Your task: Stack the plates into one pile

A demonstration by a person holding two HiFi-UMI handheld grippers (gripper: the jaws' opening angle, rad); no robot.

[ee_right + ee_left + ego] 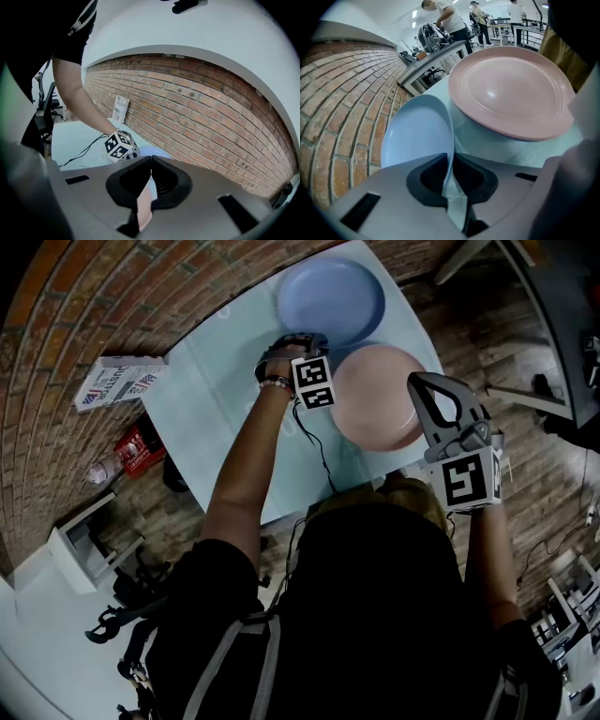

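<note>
A pale blue plate (330, 294) lies at the far end of the light green table (211, 404). A pink plate (375, 397) sits just nearer, and their rims almost touch. My left gripper (298, 338) points steeply down at the blue plate's near rim. In the left gripper view the rim of the blue plate (417, 136) runs between the jaws of the left gripper (451, 161), which are shut on it. The pink plate (511, 89) lies right beyond. My right gripper (419, 381) hovers at the pink plate's right edge. The tips of the right gripper (151, 164) meet, and pink shows through the gap behind them.
A brick wall (197, 108) runs along the table's far side. A printed box (120, 381), a red pack (139, 448) and a plastic bottle (101, 470) lie off the table's left edge. A black cable (314, 442) trails from the left gripper over the table. People stand at benches (450, 21) far behind.
</note>
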